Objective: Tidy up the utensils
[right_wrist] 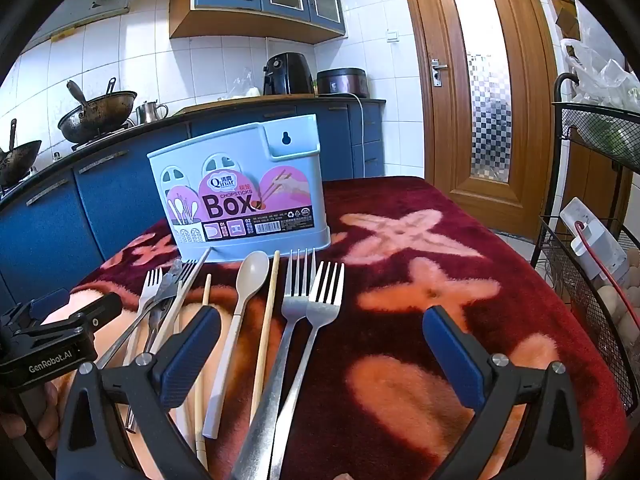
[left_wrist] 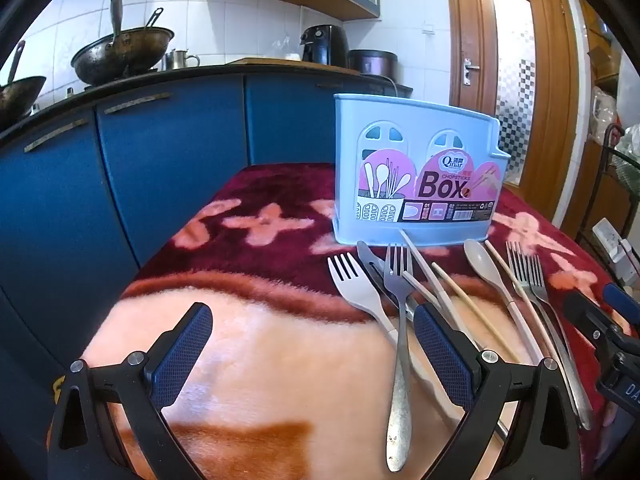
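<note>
In the left wrist view, the left gripper (left_wrist: 312,344) fills the lower frame with jaws spread wide and holding nothing, while the pale blue chopsticks box (left_wrist: 416,172) stands upright right of centre on the red patterned blanket (left_wrist: 248,248), utensils (left_wrist: 400,280) lying in a row just below it. In the right wrist view, the right gripper (right_wrist: 322,344) is likewise wide open and empty above two steel forks (right_wrist: 312,300), with the box at centre left and the beige spoon (right_wrist: 250,276) just beneath it.

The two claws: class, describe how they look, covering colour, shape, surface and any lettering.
Each claw, left and right, has black angular plastic arms with triangular cut-outs and silver round bolts. The fingers carry blue pads with a fine grid texture. The right view shows white "GenRobot.AI" lettering on the left claw's black body.
</note>
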The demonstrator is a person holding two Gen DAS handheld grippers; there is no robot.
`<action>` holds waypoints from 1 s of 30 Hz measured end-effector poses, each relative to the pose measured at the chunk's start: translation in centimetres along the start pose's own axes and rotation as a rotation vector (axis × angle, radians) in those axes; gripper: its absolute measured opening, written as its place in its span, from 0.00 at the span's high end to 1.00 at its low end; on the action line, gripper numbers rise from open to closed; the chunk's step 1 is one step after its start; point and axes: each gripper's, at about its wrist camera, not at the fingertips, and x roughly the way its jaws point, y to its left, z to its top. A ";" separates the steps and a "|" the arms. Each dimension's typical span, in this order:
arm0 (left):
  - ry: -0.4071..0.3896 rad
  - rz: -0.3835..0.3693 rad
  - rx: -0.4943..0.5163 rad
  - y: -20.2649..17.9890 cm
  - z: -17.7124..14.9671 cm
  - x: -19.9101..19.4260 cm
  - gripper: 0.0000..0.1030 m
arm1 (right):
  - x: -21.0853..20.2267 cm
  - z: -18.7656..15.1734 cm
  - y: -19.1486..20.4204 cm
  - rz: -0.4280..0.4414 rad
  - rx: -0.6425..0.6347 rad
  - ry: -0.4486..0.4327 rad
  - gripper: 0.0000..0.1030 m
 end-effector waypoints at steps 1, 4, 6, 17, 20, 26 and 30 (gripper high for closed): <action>0.001 0.000 0.000 0.0 0.0 0.0 0.03 | 0.0 0.0 0.0 0.000 0.000 0.000 0.00; -0.001 -0.001 0.001 0.0 0.0 0.0 0.03 | 0.0 0.0 0.0 0.000 0.000 0.000 0.00; -0.001 -0.001 0.001 0.1 0.0 0.0 0.03 | 0.0 0.0 0.0 0.000 -0.001 0.000 0.00; 0.001 0.002 0.004 0.0 0.0 0.0 0.03 | 0.0 0.0 0.0 -0.001 -0.001 0.002 0.00; 0.001 0.003 0.005 0.0 0.0 0.0 0.03 | 0.0 0.0 0.0 -0.001 -0.001 0.002 0.00; 0.001 0.004 0.006 0.0 0.0 0.0 0.03 | 0.0 0.0 0.1 -0.001 -0.002 0.002 0.00; 0.000 0.004 0.006 0.0 0.0 0.0 0.03 | 0.0 0.0 0.1 -0.001 -0.001 0.002 0.00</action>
